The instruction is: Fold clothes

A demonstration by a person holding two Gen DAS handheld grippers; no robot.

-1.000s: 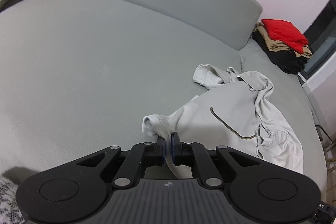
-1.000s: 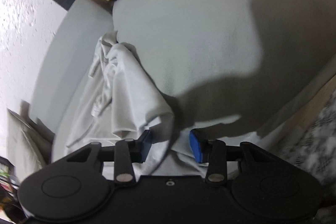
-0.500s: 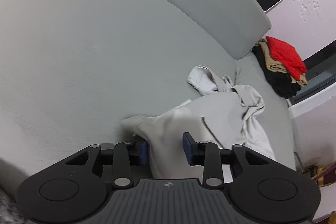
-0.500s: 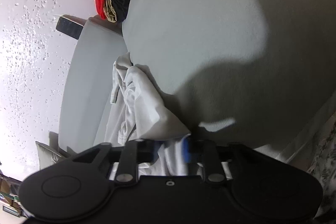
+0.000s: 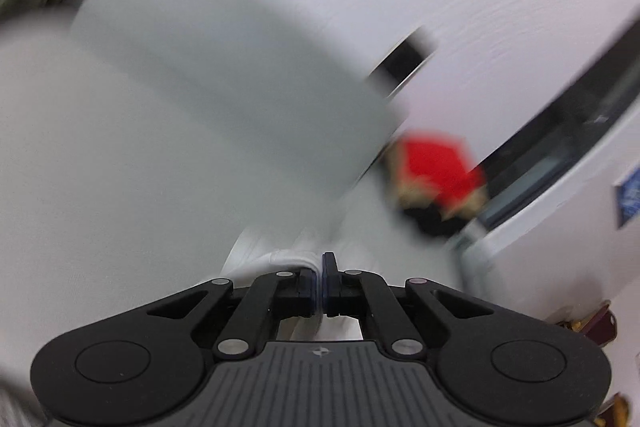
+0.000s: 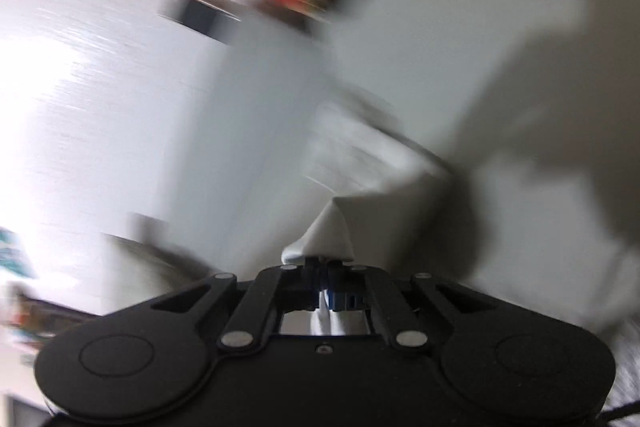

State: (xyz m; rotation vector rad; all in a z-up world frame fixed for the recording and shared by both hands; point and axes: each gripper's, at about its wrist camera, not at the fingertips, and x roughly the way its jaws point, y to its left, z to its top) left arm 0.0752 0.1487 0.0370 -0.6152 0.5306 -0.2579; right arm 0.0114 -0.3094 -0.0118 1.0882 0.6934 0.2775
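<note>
Both grippers are clamped on cloth right now. Left gripper point(image 5: 322, 281) has its jaws pressed together with a thick white edge of the garment point(image 5: 280, 261) pinched between the blue pads, and you can see more white fabric hanging down behind the fingers. Right gripper point(image 6: 326, 267) is the same deal: jaws closed tight on a pointed corner of the same pale garment point(image 6: 330, 227), which peaks up just ahead of the fingertips and spreads away past them onto the grey sofa point(image 6: 500, 47).

Everything beyond the grippers is smeared with motion blur, so I'd guess both hands are swinging fast, but I can't say which way.

Progress-wise, I'd call this early for this piece. It looks bunched and rumpled ahead of the right gripper, with no flat folded shape anywhere, so it has yet to be spread out, folded and set down. Far ahead of the left gripper and off to its right there's a stack of clothes point(image 5: 436, 171), red on top with tan and black underneath, sitting at the end of the sofa. That reads to me as the finished pile, so some of the job's probably done. A dark phone point(image 5: 404, 61) is perched on the sofa back above it.
</note>
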